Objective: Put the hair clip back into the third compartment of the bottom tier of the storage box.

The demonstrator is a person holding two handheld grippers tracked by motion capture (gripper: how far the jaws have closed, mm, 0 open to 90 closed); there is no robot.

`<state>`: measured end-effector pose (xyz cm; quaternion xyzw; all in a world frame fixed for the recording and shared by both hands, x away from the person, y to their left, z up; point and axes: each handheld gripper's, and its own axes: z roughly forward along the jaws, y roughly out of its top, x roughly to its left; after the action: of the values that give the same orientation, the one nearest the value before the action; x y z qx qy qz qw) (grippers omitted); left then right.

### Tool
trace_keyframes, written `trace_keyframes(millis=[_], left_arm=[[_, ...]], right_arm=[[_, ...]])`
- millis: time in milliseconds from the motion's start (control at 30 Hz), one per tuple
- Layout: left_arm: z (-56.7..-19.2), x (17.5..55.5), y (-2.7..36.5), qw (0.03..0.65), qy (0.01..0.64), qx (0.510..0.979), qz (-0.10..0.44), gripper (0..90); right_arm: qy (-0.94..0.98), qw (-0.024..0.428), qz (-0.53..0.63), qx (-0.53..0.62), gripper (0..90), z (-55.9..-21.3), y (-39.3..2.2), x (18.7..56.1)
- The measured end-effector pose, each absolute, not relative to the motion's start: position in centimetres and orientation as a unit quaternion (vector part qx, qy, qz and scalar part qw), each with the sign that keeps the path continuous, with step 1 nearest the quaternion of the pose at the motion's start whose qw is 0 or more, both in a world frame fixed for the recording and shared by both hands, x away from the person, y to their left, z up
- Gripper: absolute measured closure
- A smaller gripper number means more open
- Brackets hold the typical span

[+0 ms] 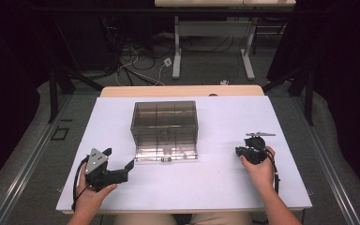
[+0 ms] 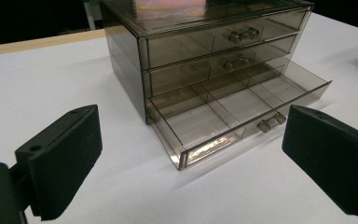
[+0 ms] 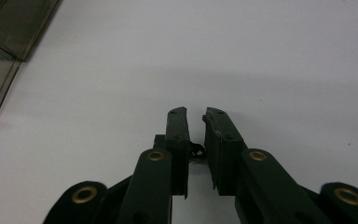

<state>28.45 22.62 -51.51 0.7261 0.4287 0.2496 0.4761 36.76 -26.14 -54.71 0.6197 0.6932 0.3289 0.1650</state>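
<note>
White table [image 1: 215, 183]; smoky drawer box [image 1: 164, 122] on it, centred

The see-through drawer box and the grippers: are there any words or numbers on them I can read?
None: no word, label, brand or number shows in any view.
The smoky transparent plastic three-drawer box carries no print on its fronts, its handles or its pulled-out bottom drawer.
The white tabletop is blank.
The black left hand-held gripper and right hand-held gripper bear no lettering.

The drawer box [image 1: 164, 124] stands mid-table, and its bottom drawer [image 2: 242, 109] juts out toward the near edge, blocking the way straight in front of it. White tabletop [image 1: 225, 122] lies bare on the left, on the right and along the near edge, leaving room to pass.
</note>
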Motion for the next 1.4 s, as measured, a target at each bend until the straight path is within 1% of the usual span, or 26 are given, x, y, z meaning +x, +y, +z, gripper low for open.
trace_keyframes(millis=[267,400,533,867,1400], left_arm=[[-51.5,28.4,22.6,0.477,0.429,0.726,0.248,4.7],[-51.5,28.5,22.6,0.478,0.43,0.725,0.247,4.6],[-51.5,28.5,22.6,0.477,0.429,0.725,0.249,4.7],[-51.5,28.5,22.6,0.477,0.43,0.725,0.249,4.7],[-51.5,28.5,22.7,0.476,0.431,0.726,0.248,4.6]], right_arm=[[0.698,0.163,0.345,0.606,79.9,-53.9,-25.8,36.3],[0.7,0.154,0.355,0.6,79.9,-53.3,-25.4,36.1],[0.703,0.157,0.36,0.593,79.9,-52.8,-24.9,35.8],[0.701,0.141,0.382,0.586,79.9,-51.6,-24.2,35.5],[0.718,0.137,0.398,0.555,79.9,-50.1,-22.2,35.5]])
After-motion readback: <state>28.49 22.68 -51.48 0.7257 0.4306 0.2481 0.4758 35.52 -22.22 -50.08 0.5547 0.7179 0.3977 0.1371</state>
